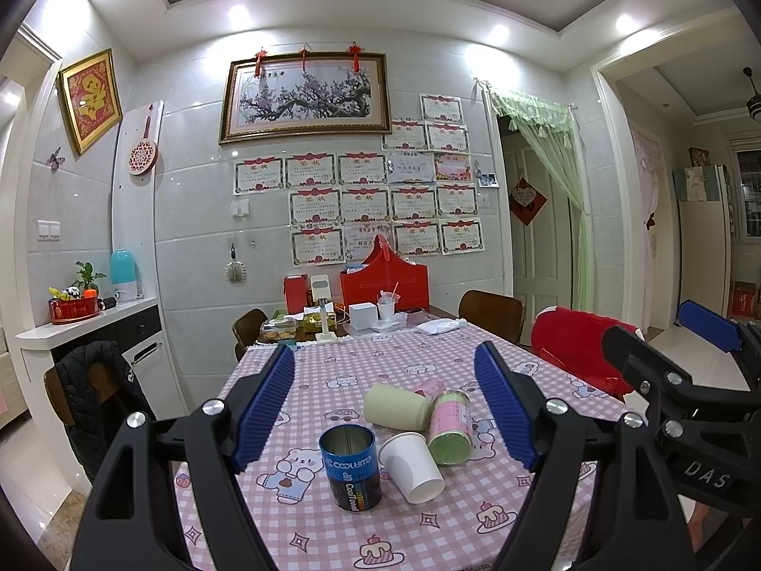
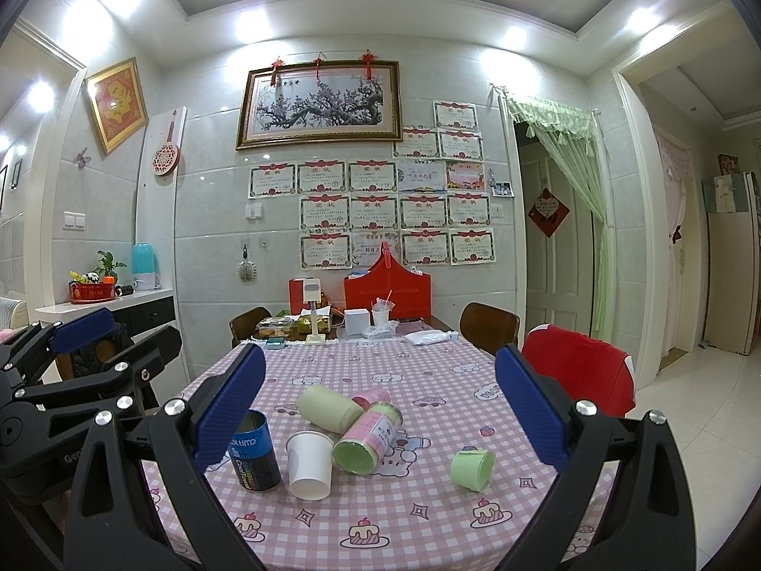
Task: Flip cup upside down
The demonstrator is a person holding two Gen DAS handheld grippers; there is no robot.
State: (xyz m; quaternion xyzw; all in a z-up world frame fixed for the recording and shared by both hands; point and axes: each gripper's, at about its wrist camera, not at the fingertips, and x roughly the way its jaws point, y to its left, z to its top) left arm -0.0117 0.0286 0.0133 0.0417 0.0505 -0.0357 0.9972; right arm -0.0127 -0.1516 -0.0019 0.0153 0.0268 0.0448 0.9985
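A white paper cup (image 1: 413,465) (image 2: 309,464) sits on the pink checked tablecloth (image 1: 333,533) (image 2: 428,523), between a blue open tin (image 1: 351,466) (image 2: 254,452) and a pink-green canister (image 1: 449,426) (image 2: 368,435) lying on its side. The cup shows its wide rim toward me, tilted. My left gripper (image 1: 385,409) is open above the table, jaws wide on either side of the cup cluster, touching nothing. My right gripper (image 2: 380,414) is open and empty too, hovering over the same cluster.
A pale yellow-green cylinder (image 1: 397,407) (image 2: 328,408) and a pink one (image 1: 430,386) lie behind the cup. A small green lid (image 2: 472,468) lies to the right. Red-covered chair (image 2: 578,371), wooden chairs, boxes and a red bag (image 1: 384,280) stand at the table's far end.
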